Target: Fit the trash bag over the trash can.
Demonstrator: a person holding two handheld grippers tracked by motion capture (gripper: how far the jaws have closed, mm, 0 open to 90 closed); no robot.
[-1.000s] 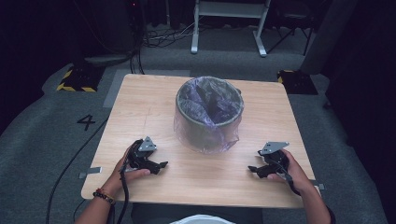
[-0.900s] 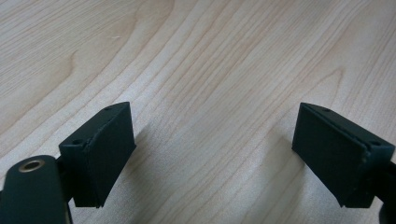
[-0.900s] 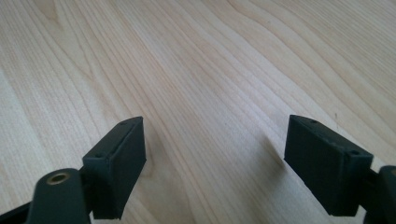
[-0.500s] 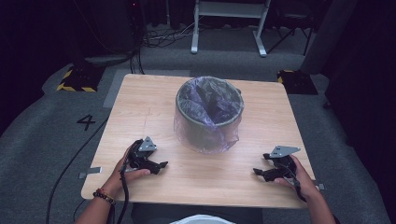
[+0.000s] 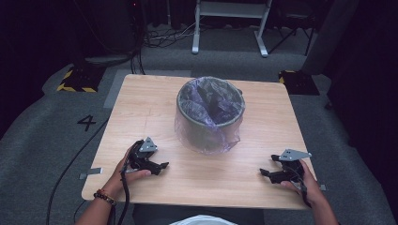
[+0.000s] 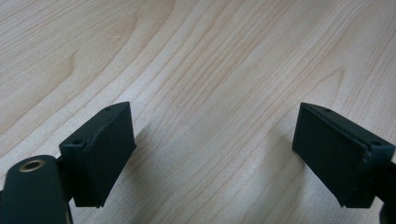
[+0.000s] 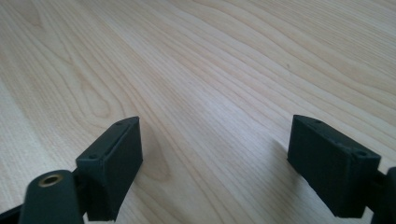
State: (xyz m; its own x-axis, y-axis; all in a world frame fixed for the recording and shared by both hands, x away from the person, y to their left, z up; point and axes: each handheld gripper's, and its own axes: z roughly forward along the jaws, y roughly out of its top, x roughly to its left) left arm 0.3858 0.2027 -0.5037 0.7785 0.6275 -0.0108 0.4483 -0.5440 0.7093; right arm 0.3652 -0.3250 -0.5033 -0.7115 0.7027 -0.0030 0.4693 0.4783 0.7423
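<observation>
While both hands rest near the tabletop's [image 5: 141, 108] 6 o'clock edge in the high view, the bin [image 5: 210, 115] lined with a clear bag stands at centre, the left gripper [image 5: 157, 166] at its 7 o'clock and the right gripper [image 5: 267, 172] at its 5 o'clock. Left gripper view: jaws spread wide over bare wood, grasping nothing. Right gripper view: jaws likewise released above bare wood.

2 black grippers [image 5: 162, 165] with grey 3-cornered plates; beaded bracelet [image 5: 104, 197] on left wrist.
</observation>
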